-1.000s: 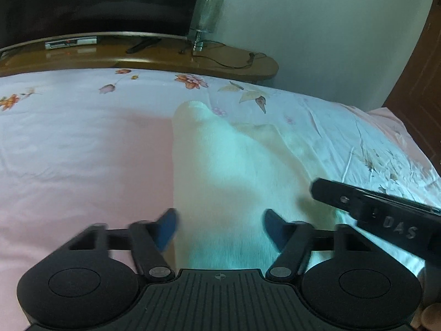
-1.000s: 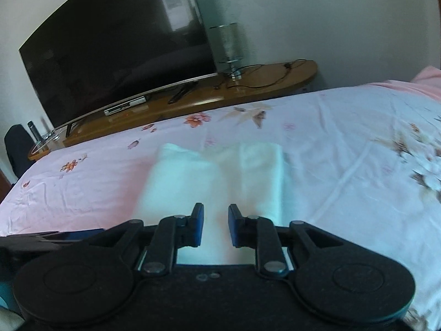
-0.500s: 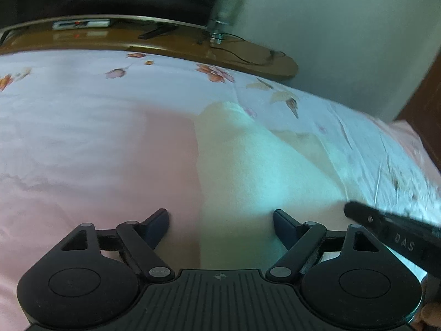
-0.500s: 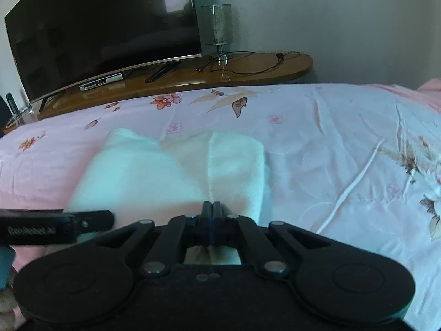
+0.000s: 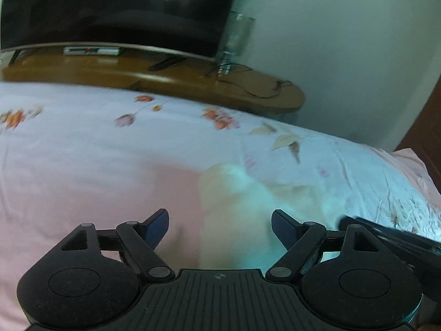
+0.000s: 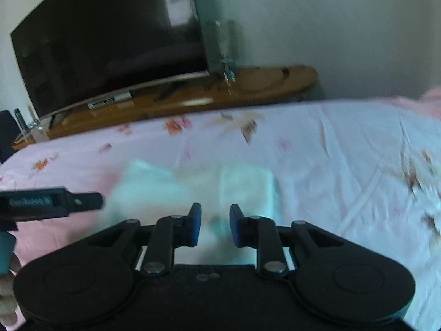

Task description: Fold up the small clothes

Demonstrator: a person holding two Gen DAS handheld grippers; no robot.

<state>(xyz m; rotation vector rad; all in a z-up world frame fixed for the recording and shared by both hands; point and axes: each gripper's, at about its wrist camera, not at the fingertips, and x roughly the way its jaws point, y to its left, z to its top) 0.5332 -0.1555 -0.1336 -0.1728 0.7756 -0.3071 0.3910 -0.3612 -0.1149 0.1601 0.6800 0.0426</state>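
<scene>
A small pale cream garment lies folded on the pink floral bed sheet. It also shows in the right wrist view. My left gripper is wide open and empty, above the garment's near left edge. My right gripper is partly open and empty, just above the garment's near edge. The right gripper's side shows at the right of the left wrist view. The left gripper's side shows at the left of the right wrist view. Both views are blurred.
A wooden TV stand with a large dark TV, a glass lamp and cables runs along the bed's far side. A dark wooden door stands at the far right. Bed sheet stretches to the left and right.
My right gripper was shut at the garment's near edge half a second ago and has opened and lifted. Both grippers have pulled back and tilted up from the garment.
</scene>
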